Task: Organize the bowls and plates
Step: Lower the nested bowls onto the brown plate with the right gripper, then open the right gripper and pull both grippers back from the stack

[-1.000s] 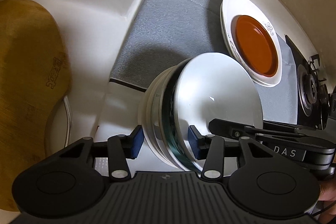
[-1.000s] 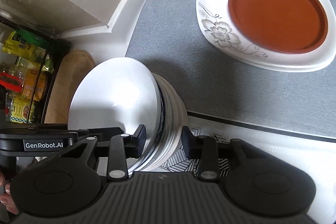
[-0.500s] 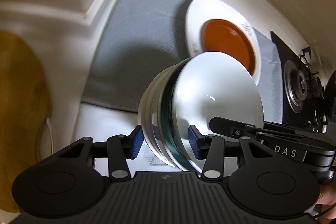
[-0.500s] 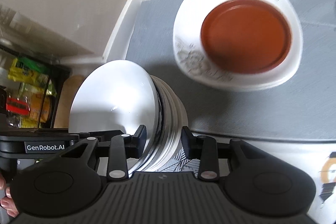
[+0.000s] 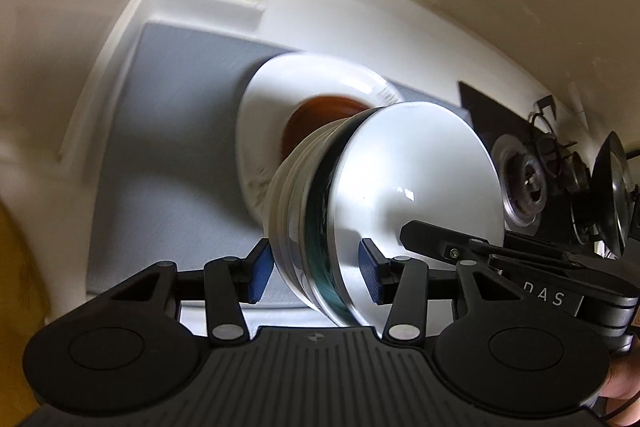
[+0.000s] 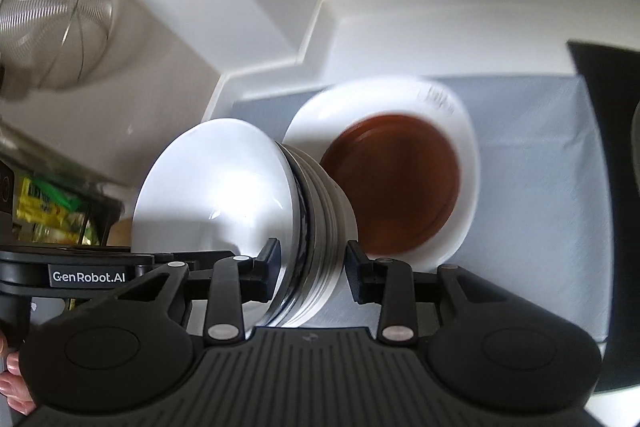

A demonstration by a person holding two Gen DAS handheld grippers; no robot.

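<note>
You hold a stack of bowls [image 5: 384, 203] turned on its side, between both grippers and above the counter. It is a nest of white bowls with one dark greenish rim among them, and the open mouth of the innermost bowl faces right in the left wrist view.

Your left gripper [image 5: 316, 269] is clamped across the stack, one blue pad [image 5: 260, 269] on the outer white wall and the other inside the mouth. Your right gripper [image 6: 312, 269] is clamped on the same stack from the opposite side, one black finger inside the mouth and the other against the outer wall.

Just beyond the stack, partly hidden by it, lies a white plate [image 6: 466, 131] with a faint printed pattern on its rim, and a reddish-brown plate [image 6: 404, 183] rests in it. Both sit on a grey mat [image 5: 168, 131] that covers the white counter [image 5: 360, 39] up to its far raised edge.

To the right of the mat is a black stove [image 5: 524, 183] with a metal burner. In the right wrist view, a wire mesh strainer [image 6: 52, 23] hangs at far left, and coloured packets [image 6: 48, 211] show on a shelf at left.
</note>
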